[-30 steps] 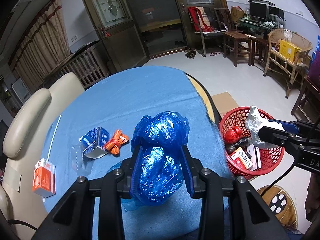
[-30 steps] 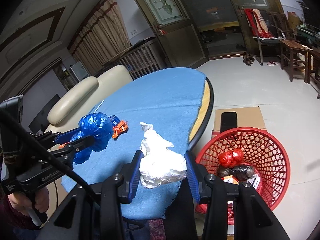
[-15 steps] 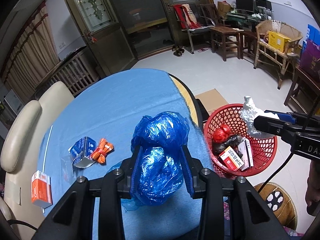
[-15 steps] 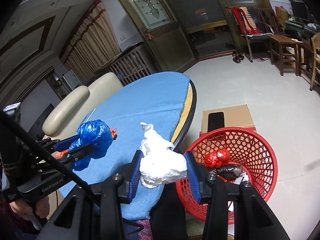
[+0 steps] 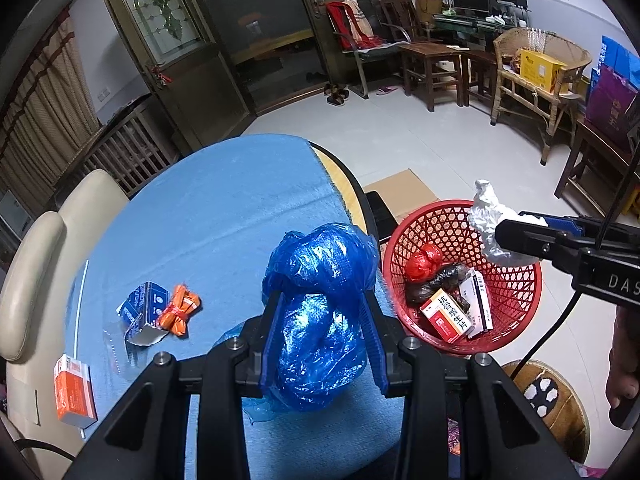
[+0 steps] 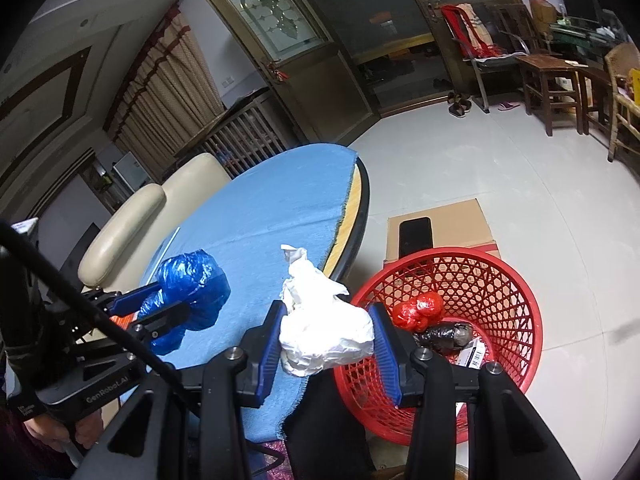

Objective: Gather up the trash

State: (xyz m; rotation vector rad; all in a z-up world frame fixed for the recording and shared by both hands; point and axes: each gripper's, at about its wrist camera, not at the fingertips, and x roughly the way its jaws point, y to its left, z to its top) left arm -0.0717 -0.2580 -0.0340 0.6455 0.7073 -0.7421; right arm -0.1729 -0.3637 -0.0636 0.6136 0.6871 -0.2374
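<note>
A: How far along is the collecting?

B: Partway, I'd judge. The red basket (image 5: 520, 292) on the floor beside the table (image 5: 208, 216) already holds a red bag (image 5: 424, 264), a dark bundle and a few small boxes. The left gripper (image 5: 323, 332) has its jaws pinching a crumpled blue plastic bag (image 5: 320, 320) above the blue cloth. The right gripper (image 6: 325, 344) has its jaws pinching a white crumpled wad (image 6: 324, 328), near the basket rim.

A: What's left on the table?

B: A blue carton (image 5: 146, 304), an orange wrapper (image 5: 180, 314) touching it, and an orange-and-white box (image 5: 74, 390) near the edge. Those need picking up after the two held pieces go in.

A: Any writing?

B: The right gripper's body shows "DAS", cut off by the frame edge; the left one reads "GenRobot.AI" in the right wrist view. A red-and-white box (image 5: 450, 316) in the basket carries Chinese characters I can't make out
</note>
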